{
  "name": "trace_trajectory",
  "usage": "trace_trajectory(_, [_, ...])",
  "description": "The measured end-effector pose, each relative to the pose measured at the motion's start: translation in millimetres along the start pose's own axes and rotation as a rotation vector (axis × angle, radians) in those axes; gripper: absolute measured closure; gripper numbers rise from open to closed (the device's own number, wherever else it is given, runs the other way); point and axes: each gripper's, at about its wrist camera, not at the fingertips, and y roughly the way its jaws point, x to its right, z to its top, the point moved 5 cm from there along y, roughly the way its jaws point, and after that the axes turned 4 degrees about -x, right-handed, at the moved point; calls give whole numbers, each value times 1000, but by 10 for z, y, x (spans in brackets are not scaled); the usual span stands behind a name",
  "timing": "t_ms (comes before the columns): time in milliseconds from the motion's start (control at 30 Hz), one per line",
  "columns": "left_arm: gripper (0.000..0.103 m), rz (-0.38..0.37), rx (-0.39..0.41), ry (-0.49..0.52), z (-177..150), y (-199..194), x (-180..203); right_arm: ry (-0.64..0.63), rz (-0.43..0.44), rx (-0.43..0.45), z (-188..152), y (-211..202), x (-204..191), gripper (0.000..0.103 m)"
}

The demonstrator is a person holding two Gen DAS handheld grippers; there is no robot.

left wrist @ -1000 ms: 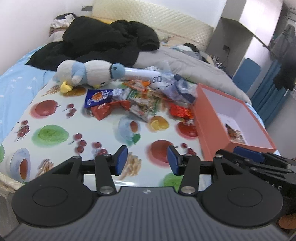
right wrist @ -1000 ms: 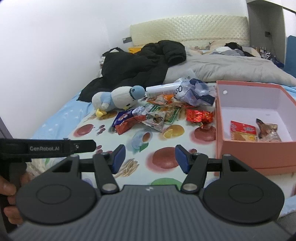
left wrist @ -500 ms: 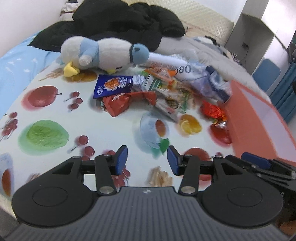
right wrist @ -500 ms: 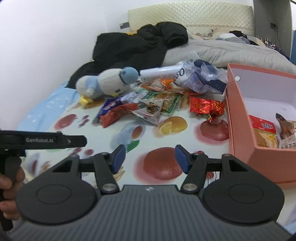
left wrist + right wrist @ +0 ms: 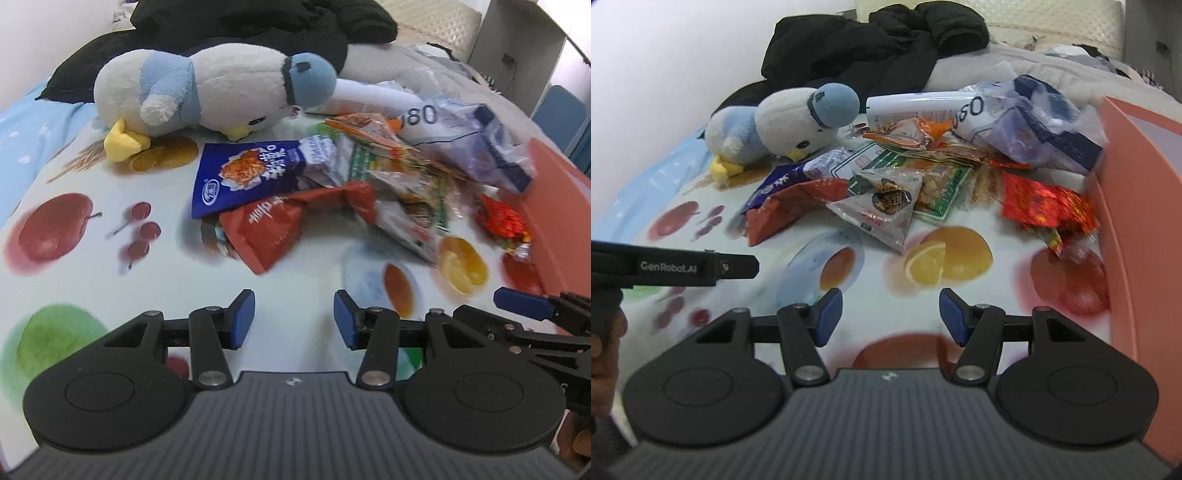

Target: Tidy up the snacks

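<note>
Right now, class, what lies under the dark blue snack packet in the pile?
The dark blue snack packet rests on the fruit-print cloth at its left end, and its lower edge overlaps the red packet. Whatever lies beneath its middle is covered.

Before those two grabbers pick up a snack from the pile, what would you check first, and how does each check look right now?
1. Left gripper open, nothing between its jaws: ok.
2. Right gripper open, nothing held: ok.
3. Red snack packet nearest the left gripper, its near end uncovered: ok.
4. Plush penguin lies beside the pile, off the packets: ok.
5. Orange box stands beside the pile: ok.
6. Room inside the box: cannot tell.
</note>
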Motion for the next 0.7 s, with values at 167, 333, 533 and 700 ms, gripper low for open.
trace_trajectory(167, [50,23,39,-14,145,154,-83,-19,-11,-8,117,323,9,43])
trace_trajectory(333, [51,34,57,-18,239,252,-117,-61,-13,11,226,523,-69,45])
trace_trajectory(533, [70,44,67,-11,249,277,-123,-80,-42,30,324,663,-116,55])
trace_trajectory(700, [86,24,69,-27,243,248,-111,-79,-47,36,342,674,-142,76])
